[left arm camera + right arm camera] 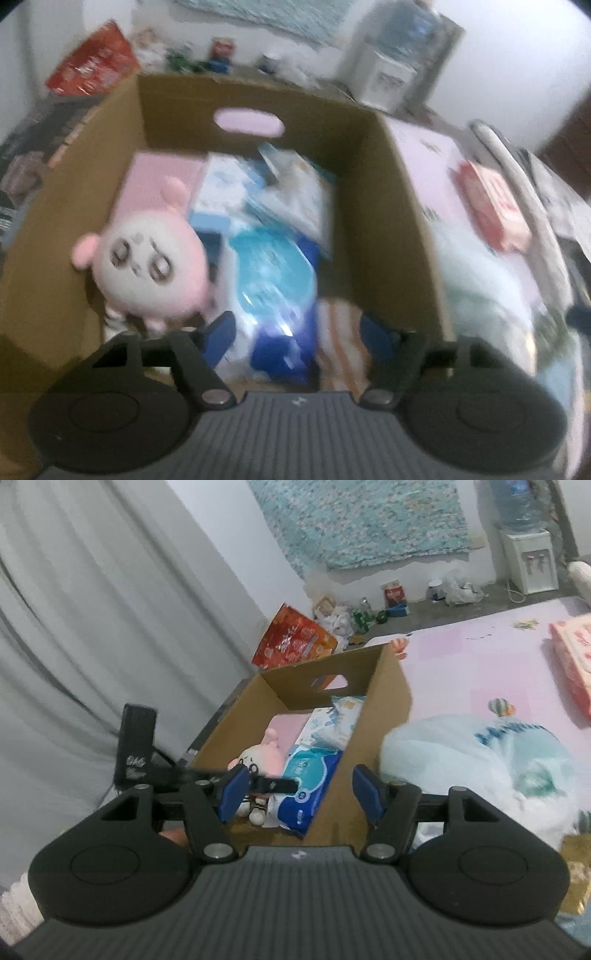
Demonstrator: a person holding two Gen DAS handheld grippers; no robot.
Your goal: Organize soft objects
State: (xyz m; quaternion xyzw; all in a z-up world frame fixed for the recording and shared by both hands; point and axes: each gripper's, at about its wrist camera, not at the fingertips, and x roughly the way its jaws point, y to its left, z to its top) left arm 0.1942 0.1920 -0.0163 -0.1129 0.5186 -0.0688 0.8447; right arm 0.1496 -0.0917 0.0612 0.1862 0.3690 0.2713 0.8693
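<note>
Cardboard box (376, 206) holds the soft items; both grippers are released and empty.

Inside the box, the pink-and-white plush toy (151, 266) lies against the left wall, beside the blue wet-wipe pack (275, 273), with white tissue packs (295, 192) toward the far wall and an orange-striped cloth (341, 343) at the near edge. The left gripper (301, 332) hovers over the box, jaws apart, nothing between them. The right gripper (299, 794) hangs in front of the box, jaws apart, gripping nothing. 1 pale bagged bundle (480, 760) and 1 pink tissue pack (574, 653) lie outside on the pink mat (461, 664).
</note>
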